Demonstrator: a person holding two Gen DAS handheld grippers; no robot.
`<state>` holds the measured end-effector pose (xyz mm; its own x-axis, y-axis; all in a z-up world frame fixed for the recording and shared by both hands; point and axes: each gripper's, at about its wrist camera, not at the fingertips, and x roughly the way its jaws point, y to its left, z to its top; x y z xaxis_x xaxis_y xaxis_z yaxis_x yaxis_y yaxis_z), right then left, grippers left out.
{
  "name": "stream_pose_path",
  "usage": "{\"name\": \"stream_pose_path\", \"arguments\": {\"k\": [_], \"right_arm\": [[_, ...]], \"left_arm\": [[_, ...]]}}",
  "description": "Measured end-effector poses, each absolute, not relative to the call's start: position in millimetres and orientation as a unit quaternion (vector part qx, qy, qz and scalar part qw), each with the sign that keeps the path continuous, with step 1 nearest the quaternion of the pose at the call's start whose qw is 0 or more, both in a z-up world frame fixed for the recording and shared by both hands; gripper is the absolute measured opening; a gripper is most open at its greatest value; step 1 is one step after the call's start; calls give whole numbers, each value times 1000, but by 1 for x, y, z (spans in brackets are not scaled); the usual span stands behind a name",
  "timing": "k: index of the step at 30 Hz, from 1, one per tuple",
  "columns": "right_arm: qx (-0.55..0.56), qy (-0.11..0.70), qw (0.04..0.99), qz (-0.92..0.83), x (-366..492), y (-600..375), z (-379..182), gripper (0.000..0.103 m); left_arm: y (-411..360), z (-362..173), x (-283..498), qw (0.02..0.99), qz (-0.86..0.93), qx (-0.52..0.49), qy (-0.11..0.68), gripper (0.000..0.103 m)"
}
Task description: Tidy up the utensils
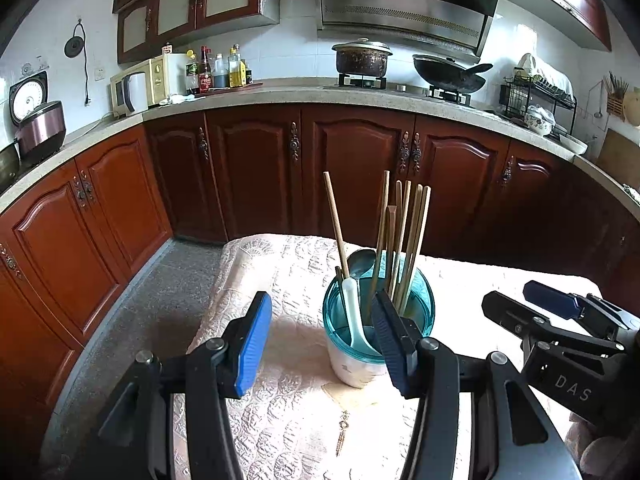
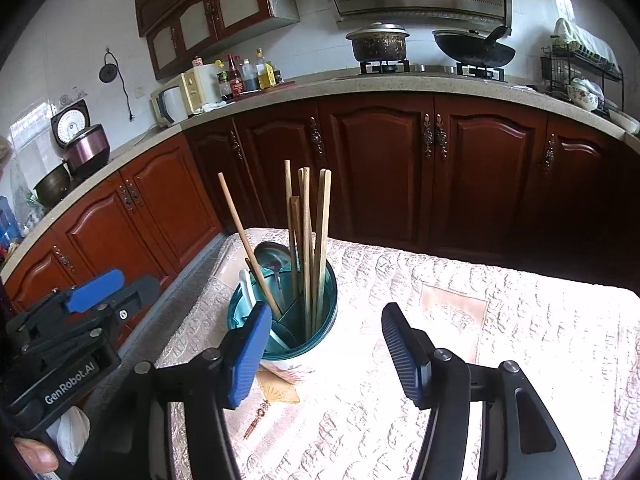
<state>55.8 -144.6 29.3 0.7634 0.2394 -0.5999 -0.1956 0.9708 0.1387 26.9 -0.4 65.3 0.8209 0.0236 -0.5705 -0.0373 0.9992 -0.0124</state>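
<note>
Plainly, "GenRobot.AI" marks the left claw (image 1: 320, 344) and "DAS" the right claw (image 2: 324, 354); both gape, gripping nothing. Wooden chopsticks (image 1: 408, 236) stand near-upright, ends up, in the teal-rimmed round holder (image 1: 424, 304).

Daylight, perhaps from the right, blows out the table cloth (image 2: 520, 320) toward its far right corner. The lower cabinets (image 1: 360, 168) sit dim. Both fisheye views bend at the edges, with dark vignetted corners.

Black gripper (image 1: 324, 342) frames with ribbed blue pads (silver screws)
</note>
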Motion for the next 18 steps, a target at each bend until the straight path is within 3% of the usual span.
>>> {"name": "stream_pose_path", "arguments": {"k": [3, 18], "right_arm": [[32, 320, 940, 110, 55, -145, 30, 69], [29, 314, 943, 106, 53, -141, 35, 71]], "left_arm": [[-1, 65, 27, 954, 17, -11, 298, 53], [0, 68, 22, 956, 21, -12, 291, 53]]}}
